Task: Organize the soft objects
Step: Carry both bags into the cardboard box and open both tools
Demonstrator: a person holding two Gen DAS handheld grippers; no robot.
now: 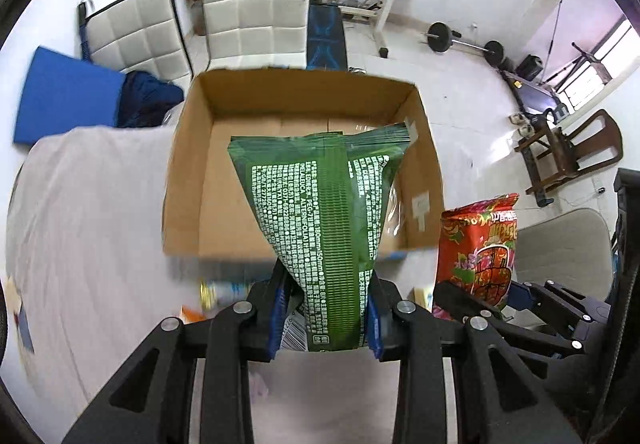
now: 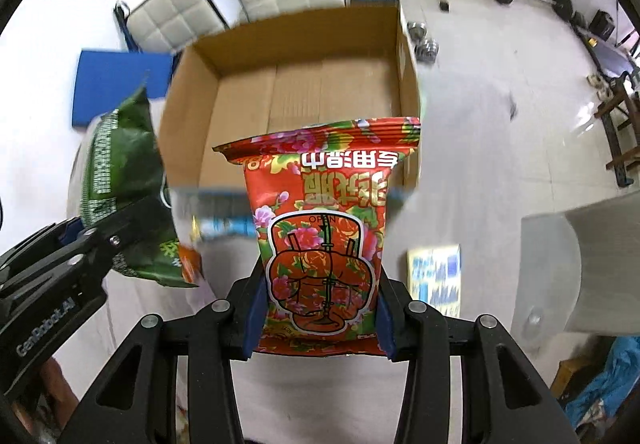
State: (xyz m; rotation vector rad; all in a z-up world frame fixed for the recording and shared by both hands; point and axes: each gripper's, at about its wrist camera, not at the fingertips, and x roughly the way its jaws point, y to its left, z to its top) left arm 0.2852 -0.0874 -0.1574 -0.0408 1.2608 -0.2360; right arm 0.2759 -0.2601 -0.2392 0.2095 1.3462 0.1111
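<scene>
Box floor: the open brown cardboard box (image 1: pixel 224 180) has its middle floor hidden behind the green printed soft pack (image 1: pixel 324 212).
Near box wall: in the right wrist view, covered by the red floral soft pack (image 2: pixel 320 244).
Small packets below box: the blue-and-yellow flat packet (image 2: pixel 434 276) is smeared, print unreadable.
Green pack text: too fine to read.

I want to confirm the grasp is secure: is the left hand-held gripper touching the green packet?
Touching. The left wrist view shows the left hand-held gripper with both blue pads pressed against the green packet, pinching its lower end.
</scene>
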